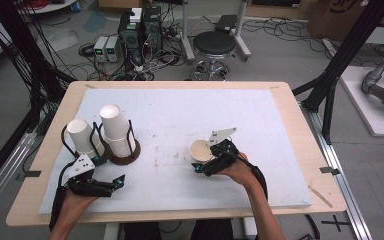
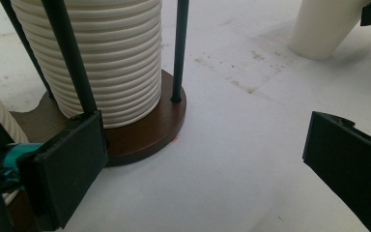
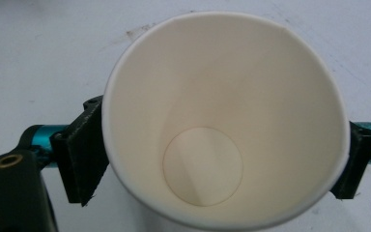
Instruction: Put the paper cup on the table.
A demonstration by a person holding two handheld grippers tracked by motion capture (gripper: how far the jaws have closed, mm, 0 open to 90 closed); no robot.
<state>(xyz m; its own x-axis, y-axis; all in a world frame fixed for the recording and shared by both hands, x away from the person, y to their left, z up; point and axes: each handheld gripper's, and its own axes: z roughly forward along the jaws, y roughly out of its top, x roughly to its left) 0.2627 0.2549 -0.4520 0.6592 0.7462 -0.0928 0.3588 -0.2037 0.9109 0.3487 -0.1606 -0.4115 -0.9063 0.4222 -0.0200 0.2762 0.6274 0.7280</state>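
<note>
One white sheet (image 1: 180, 115) covers the wooden bench (image 1: 300, 150); right hand-held gripper (image 1: 211, 161) straddles a paper cup (image 1: 200, 150), jaws spread; left hand-held gripper (image 1: 102, 186) spread, empty; cables litter the grey floor (image 1: 280, 55).

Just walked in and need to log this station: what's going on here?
A person works two hand-held grippers over a white mat. The right gripper straddles a single upright paper cup; whether its fingers press the cup is unclear. The left gripper is open and empty, beside a wooden-based rack holding stacked cups.
</note>
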